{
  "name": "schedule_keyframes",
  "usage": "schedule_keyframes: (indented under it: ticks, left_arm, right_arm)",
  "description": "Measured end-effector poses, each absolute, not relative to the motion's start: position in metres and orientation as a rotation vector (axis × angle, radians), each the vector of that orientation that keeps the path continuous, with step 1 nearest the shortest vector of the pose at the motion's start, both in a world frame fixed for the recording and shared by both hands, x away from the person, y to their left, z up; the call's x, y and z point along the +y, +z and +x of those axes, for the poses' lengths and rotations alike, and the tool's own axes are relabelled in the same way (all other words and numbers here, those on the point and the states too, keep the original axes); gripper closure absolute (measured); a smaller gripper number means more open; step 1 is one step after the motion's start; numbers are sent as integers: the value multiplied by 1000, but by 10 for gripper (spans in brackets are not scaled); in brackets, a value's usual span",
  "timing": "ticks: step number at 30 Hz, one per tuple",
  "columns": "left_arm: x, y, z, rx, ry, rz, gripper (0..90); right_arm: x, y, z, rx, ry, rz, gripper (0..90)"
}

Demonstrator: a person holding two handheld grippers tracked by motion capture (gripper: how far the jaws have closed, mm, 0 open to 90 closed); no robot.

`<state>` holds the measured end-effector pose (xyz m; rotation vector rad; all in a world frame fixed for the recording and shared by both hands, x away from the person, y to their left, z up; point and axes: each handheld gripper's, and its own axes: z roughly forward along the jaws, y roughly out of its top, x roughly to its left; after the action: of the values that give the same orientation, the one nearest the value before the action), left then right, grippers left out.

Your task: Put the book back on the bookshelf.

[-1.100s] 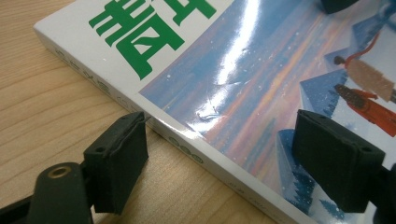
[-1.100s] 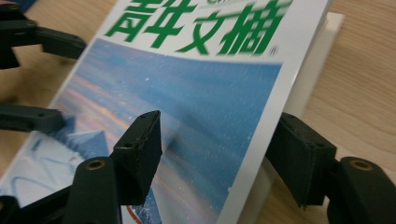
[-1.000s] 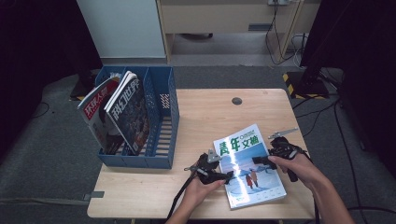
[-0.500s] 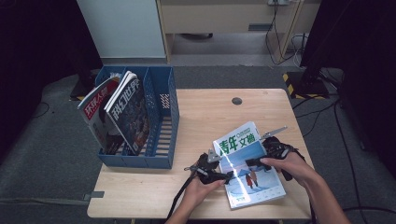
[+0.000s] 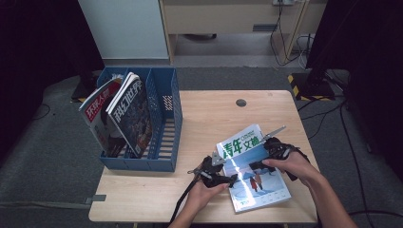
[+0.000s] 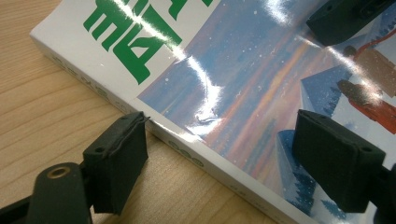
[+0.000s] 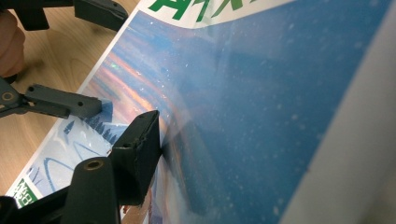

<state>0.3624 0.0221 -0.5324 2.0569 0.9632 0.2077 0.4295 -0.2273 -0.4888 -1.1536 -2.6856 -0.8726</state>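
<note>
While left fingers (image 6: 116, 163) straddle 青年文摘 magazine (image 6: 243, 93) spine open, right fingers (image 7: 140, 149), just widening, clamp its edge.

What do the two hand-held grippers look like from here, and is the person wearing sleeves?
Both the left hand-held gripper and the right hand-held gripper are black, with blocky matt jaw pads on arms with small round holes. A black cable trails from the left one. The forearms are bare, with no sleeves in sight.
</note>
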Motion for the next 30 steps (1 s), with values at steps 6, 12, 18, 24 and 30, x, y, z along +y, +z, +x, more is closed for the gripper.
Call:
schedule_keyframes:
  ticks: [6,12,18,24,30]
  left_arm:
    - [22,-532,363,963,207,2057,176]
    - [22,-532,363,964,207,2059,176]
    - [22,-532,363,964,207,2058,176]
    - [22,-532,363,965,206,2057,176]
    - [22,-532,363,962,207,2056,175]
  right_arm:
    - [-231,-493,428,-2681,-903,-1167,326]
    - [-234,-496,429,-2666,-934,-1164,329]
    - [-233,-494,427,-2673,-962,-1137,409]
    - [-231,-490,425,-2674,-987,-1124,490]
    - [-232,-490,424,-2644,-1033,-1130,555]
